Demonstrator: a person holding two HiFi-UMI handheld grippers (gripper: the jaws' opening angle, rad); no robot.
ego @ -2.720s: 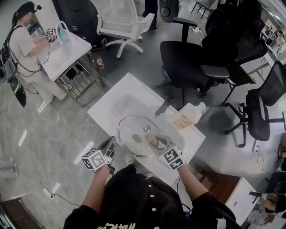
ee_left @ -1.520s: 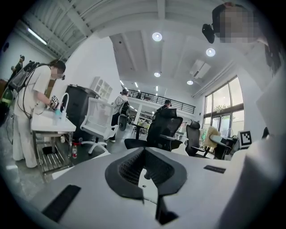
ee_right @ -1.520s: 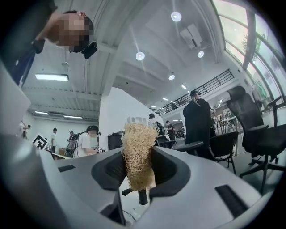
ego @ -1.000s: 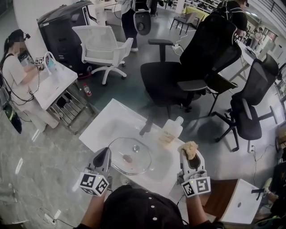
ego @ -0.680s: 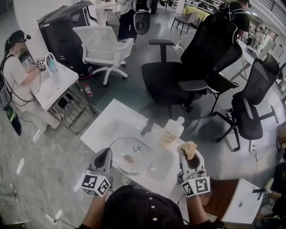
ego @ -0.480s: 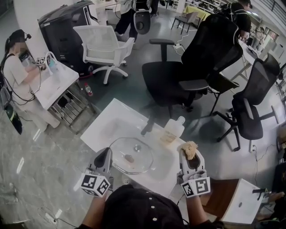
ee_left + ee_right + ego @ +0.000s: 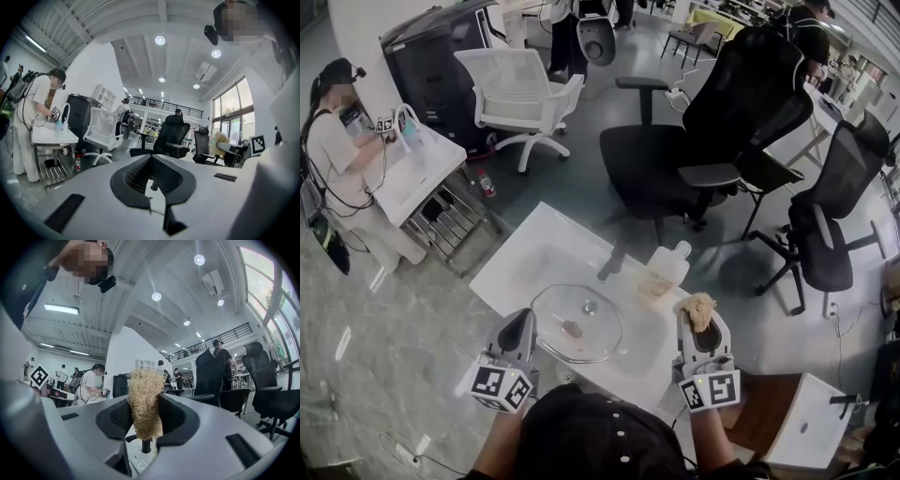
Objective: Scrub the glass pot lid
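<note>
The glass pot lid (image 7: 578,324) lies flat on the white table (image 7: 534,255), with a brown smear near its knob. My left gripper (image 7: 517,327) is held just off the lid's left rim with its tip up. Its jaws are shut and empty (image 7: 151,161) and point out into the room. My right gripper (image 7: 701,319) is to the right of the lid, also tip up, clear of it. It is shut on a tan fibrous scrubber (image 7: 143,399), which sticks up from the jaws (image 7: 700,309).
A pale soap bottle (image 7: 662,270) lies on the table behind the lid. Black office chairs (image 7: 694,141) and a white chair (image 7: 520,84) stand beyond. A person works at another white table (image 7: 417,159) at the far left. A white box (image 7: 802,427) is at the lower right.
The right gripper was down on the lid with the scrubber; it has since lifted off to the right. Over the last second both grippers stay nearly still.
</note>
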